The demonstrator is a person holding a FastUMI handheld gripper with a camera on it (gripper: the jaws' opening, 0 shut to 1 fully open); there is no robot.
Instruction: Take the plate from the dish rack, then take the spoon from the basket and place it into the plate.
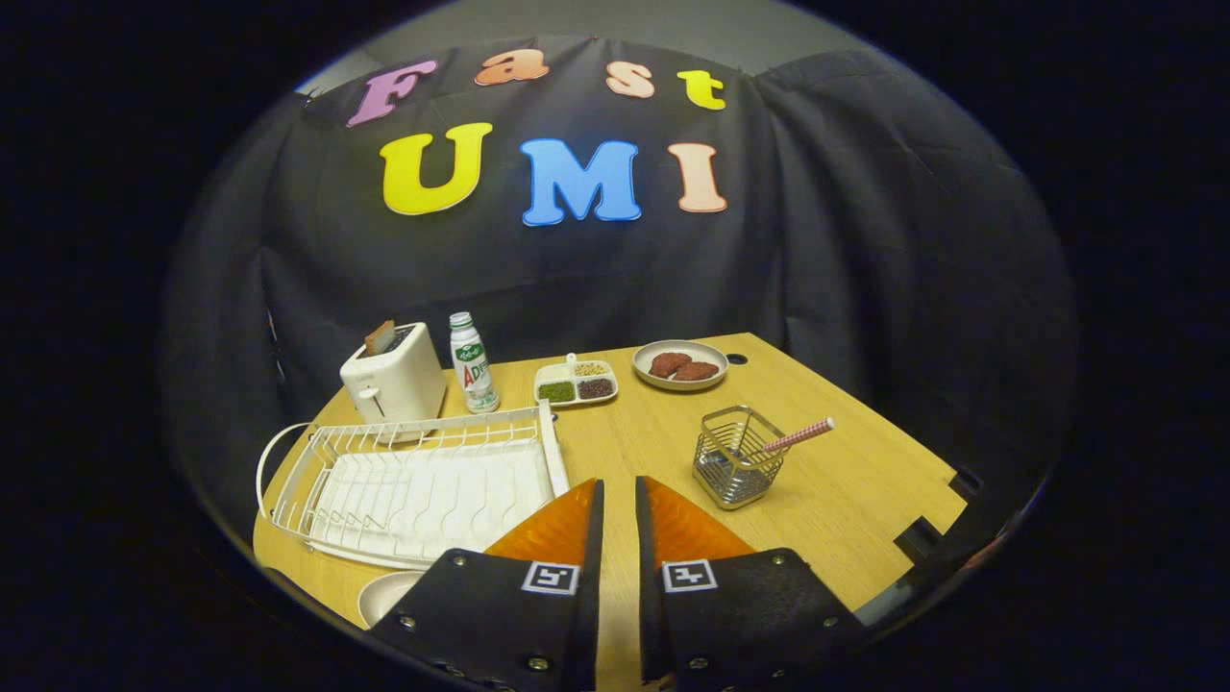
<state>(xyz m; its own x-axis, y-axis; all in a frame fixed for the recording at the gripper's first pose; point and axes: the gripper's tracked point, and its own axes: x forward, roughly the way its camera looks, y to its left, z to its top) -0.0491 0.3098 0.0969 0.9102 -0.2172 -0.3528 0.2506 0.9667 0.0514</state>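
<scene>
A white plate lies on the wooden table, in front of the white dish rack and partly hidden behind my left finger. The rack holds no dishes. A wire basket stands ahead and to the right of the fingers. A spoon with a pink checked handle leans out of it to the right, its bowl down inside. My gripper hovers over the table between rack and basket. Its fingers are almost together, with only a thin gap and nothing in it.
At the back of the table stand a white toaster with a slice of toast, a bottle, a divided dish of grains and a plate with two brown patties. The table's right edge has notches.
</scene>
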